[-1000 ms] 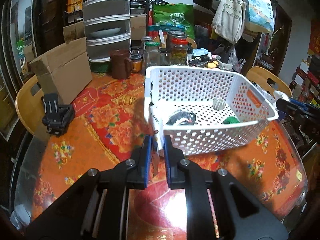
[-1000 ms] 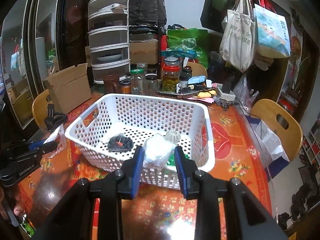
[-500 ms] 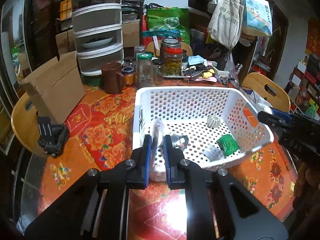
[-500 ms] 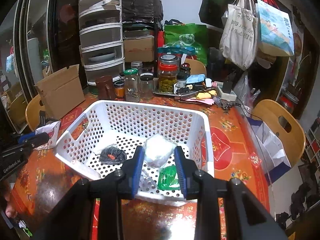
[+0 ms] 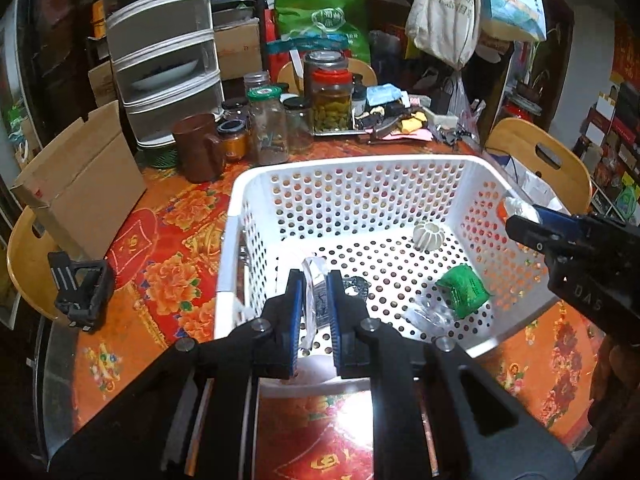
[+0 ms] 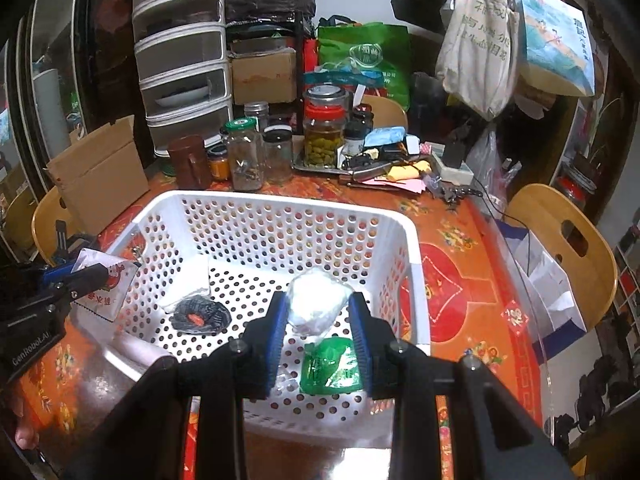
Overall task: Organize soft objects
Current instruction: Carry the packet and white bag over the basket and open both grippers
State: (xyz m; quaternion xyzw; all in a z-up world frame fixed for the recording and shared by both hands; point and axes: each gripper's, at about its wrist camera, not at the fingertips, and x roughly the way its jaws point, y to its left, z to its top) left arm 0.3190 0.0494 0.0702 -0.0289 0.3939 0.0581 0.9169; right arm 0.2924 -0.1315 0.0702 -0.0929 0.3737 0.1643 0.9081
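Observation:
A white perforated basket [image 5: 360, 164] [image 6: 280, 200] stands on the red flowered tablecloth. Inside lie a green packet [image 5: 462, 290] [image 6: 330, 364], a white ribbed round piece [image 5: 427, 236], a dark bundle [image 6: 198, 316] and some clear wrap [image 5: 430, 314]. My left gripper [image 5: 314, 308] is shut on a flat white printed packet [image 5: 316, 296] [image 6: 102, 284], held over the basket's near left rim. My right gripper [image 6: 318, 316] is shut on a white soft ball in plastic [image 6: 318, 304], held over the basket's inside, above the green packet.
Glass jars [image 5: 268, 128] and a brown mug [image 5: 198, 148] crowd the table behind the basket. A cardboard box [image 5: 80, 184] and a black clip-like device [image 5: 82, 292] sit to the left. Wooden chairs [image 6: 560, 240] stand around the table, and a drawer tower [image 6: 184, 52] rises at the back.
Both grippers have moved forward with their loads. The left one went from outside the basket's near corner to over its rim; the right one came further over the basket's inside.

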